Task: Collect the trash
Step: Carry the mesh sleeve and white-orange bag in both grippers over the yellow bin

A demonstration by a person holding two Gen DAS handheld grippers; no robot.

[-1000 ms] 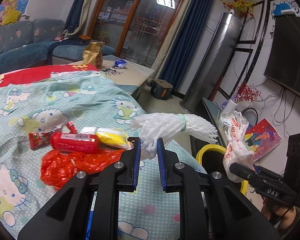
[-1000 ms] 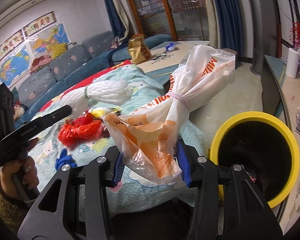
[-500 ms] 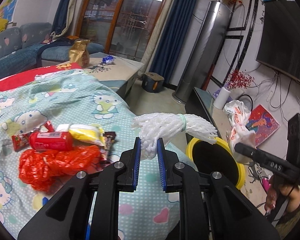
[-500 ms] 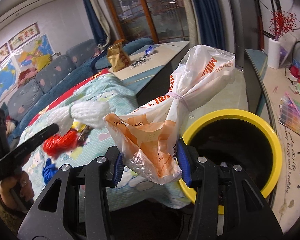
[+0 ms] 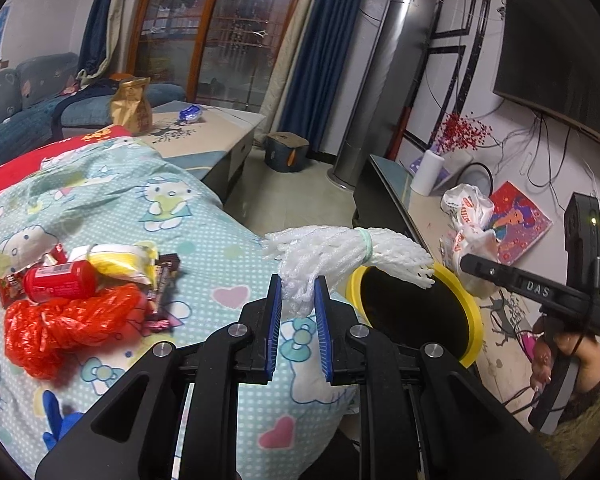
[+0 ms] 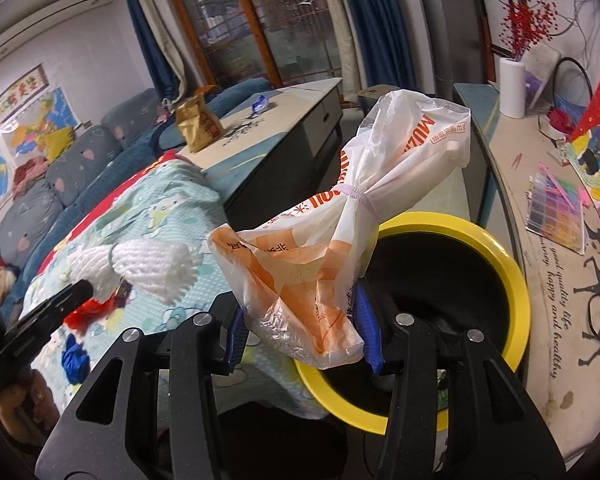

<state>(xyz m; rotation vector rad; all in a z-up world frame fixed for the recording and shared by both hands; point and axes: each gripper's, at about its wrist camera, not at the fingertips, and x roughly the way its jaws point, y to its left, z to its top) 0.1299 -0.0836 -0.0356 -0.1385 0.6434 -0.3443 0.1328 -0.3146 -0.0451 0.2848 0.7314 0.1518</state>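
I have both loads up and I am on the carry-to-bin step, with neither piece dropped yet. Nearest me, the left tongs (image 5: 298, 300) are clenched on one end of the white foam fruit net (image 5: 340, 252), which is cinched by a pale green band; its far end fans out over the near rim of the yellow trash bin (image 5: 474, 312). The right tongs (image 6: 302, 322) are clenched on the lower end of the tied orange-and-white plastic bag (image 6: 340, 240), which stands up and leans away from me, its bulk over the near edge of the bin's dark mouth.

Next, I judge, I need to bring each load squarely over the opening, then release the tongs one at a time; the net is light and may cling to the pads, and the bag could catch on the rim if I let go too early.

As for pose, the left tongs point forward and slightly down from over the bed, just beside the bin. The right tongs point forward over the bin's near rim, held low, with my right hand (image 5: 556, 356) gripping the handle beyond the bin.

Farther off, on the Hello Kitty bedspread (image 5: 172, 216), the rest waits: a red plastic bag (image 5: 68, 320), a red can (image 5: 60, 280), a yellow-and-white wrapper (image 5: 120, 264) and a dark candy wrapper (image 5: 162, 280), lying together in one cluster.
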